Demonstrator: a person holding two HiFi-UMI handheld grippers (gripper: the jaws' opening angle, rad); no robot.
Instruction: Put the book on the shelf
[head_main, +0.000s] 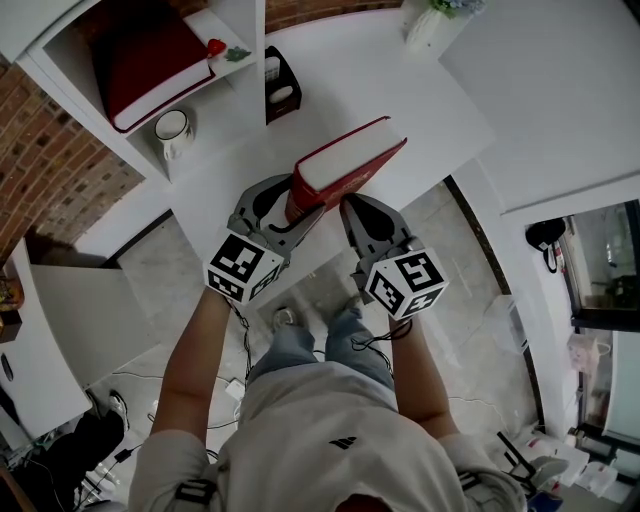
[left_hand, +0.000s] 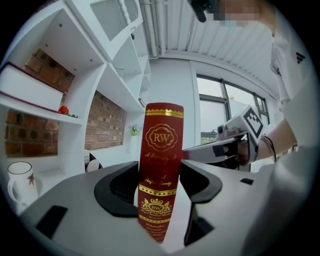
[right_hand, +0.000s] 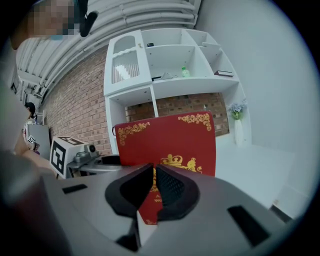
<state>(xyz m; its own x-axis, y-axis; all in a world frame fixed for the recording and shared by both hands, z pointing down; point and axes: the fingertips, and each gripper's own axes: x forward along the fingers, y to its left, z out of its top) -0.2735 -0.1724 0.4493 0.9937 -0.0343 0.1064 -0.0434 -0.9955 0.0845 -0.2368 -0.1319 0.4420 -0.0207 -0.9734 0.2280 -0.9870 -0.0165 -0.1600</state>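
I hold a red book (head_main: 345, 158) with gold print over the near edge of the white table (head_main: 430, 110), its page edges facing up. My left gripper (head_main: 290, 207) is shut on its spine end; in the left gripper view the spine (left_hand: 160, 170) stands upright between both pads. My right gripper (head_main: 350, 205) has its jaws shut, a thin slit between the pads, with the tips at the book's front cover (right_hand: 175, 145). Whether they touch it I cannot tell. The white shelf (head_main: 160, 160) stands at the far left.
On the shelf lie another red book (head_main: 150, 60) and a small red ornament (head_main: 216, 46); a white mug (head_main: 172, 128) stands below. A black holder (head_main: 281, 88) sits beside the shelf, a vase (head_main: 430, 20) at the table's far end. Brick wall behind.
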